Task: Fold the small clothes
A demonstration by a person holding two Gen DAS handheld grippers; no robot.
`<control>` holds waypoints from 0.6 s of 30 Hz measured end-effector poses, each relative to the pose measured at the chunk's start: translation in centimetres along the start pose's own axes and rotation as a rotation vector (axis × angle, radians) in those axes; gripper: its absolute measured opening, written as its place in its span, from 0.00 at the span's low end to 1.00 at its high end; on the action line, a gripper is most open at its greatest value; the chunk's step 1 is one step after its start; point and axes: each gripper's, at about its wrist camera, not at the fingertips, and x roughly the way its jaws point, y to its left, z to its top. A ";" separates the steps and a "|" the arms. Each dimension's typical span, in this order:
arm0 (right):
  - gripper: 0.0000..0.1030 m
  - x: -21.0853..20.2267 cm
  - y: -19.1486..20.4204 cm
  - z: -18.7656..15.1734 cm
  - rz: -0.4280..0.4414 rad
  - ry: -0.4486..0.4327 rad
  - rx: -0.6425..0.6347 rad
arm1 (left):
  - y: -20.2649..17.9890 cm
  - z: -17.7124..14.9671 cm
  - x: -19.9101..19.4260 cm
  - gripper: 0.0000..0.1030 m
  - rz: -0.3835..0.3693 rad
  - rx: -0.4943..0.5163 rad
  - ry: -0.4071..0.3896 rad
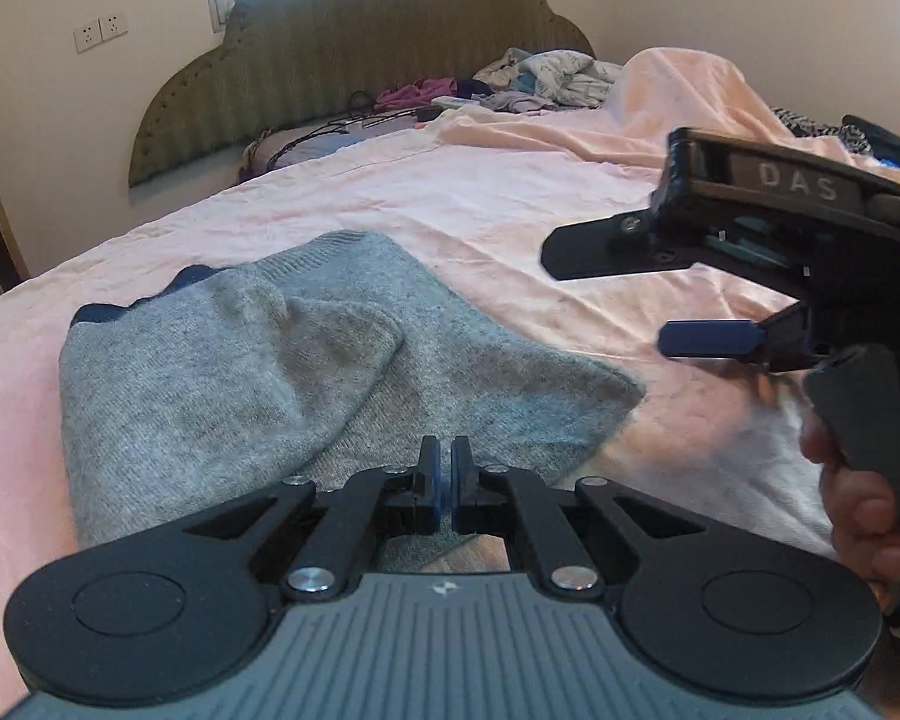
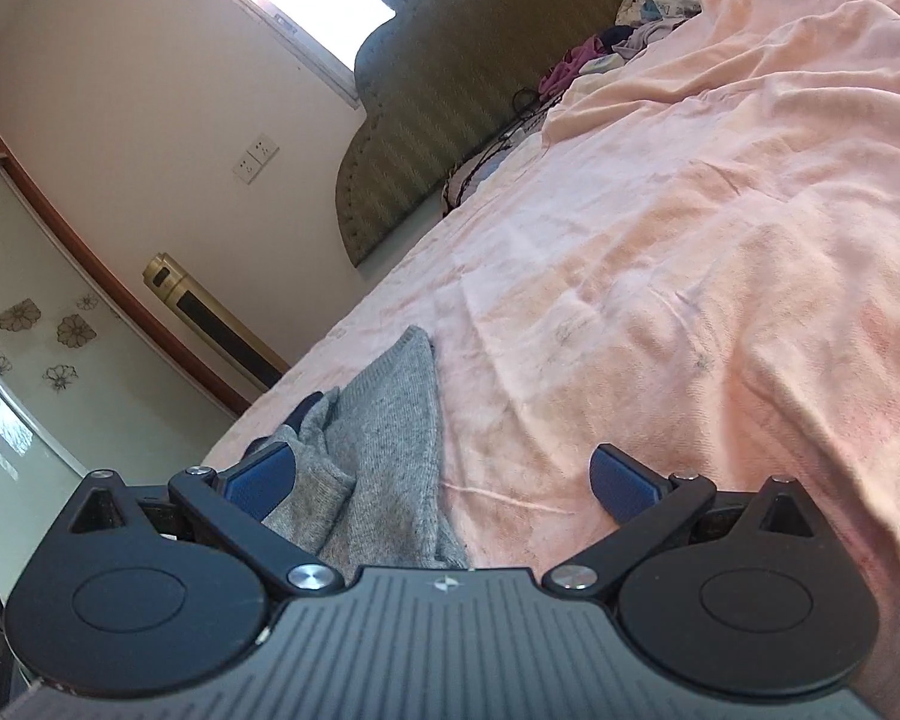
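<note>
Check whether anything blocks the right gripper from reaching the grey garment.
Nothing visible does. The right gripper, jaws open, is right beside the grey garment on the pink bedsheet.

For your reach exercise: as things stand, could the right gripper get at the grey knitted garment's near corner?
Probably yes. The right gripper is open and hangs above bare pink sheet beside the grey knitted garment; nothing lies between them. The left gripper, shut, sits at another edge.

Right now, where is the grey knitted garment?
The grey knitted garment lies on the pink bedsheet, just ahead of the shut left tongs, left of the open right tongs.
</note>
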 end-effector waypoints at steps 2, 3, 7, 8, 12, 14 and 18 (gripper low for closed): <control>1.00 0.5 1.5 1.0 0.038 0.069 -0.050 | 0.6 -0.3 -1.9 0.04 -0.027 -0.042 -0.041; 1.00 0.8 2.4 1.7 0.080 0.103 -0.074 | 1.0 -0.4 -2.8 0.05 -0.046 -0.074 -0.061; 1.00 5.2 4.4 4.2 0.249 0.369 0.066 | 2.3 -1.7 -5.3 0.42 -0.030 -0.163 -0.104; 0.97 6.8 4.3 4.4 0.267 0.435 0.131 | 2.7 -1.9 -5.7 0.68 -0.010 -0.178 -0.110; 0.86 11.4 5.4 4.6 0.244 0.526 0.185 | 4.7 -2.8 -7.4 0.80 0.076 -0.219 -0.154; 0.85 13.0 5.6 4.5 0.192 0.540 0.188 | 5.9 -3.1 -7.7 0.80 0.101 -0.249 -0.146; 0.80 14.4 5.6 4.0 0.149 0.553 0.201 | 7.9 -3.9 -7.8 0.80 0.129 -0.331 -0.120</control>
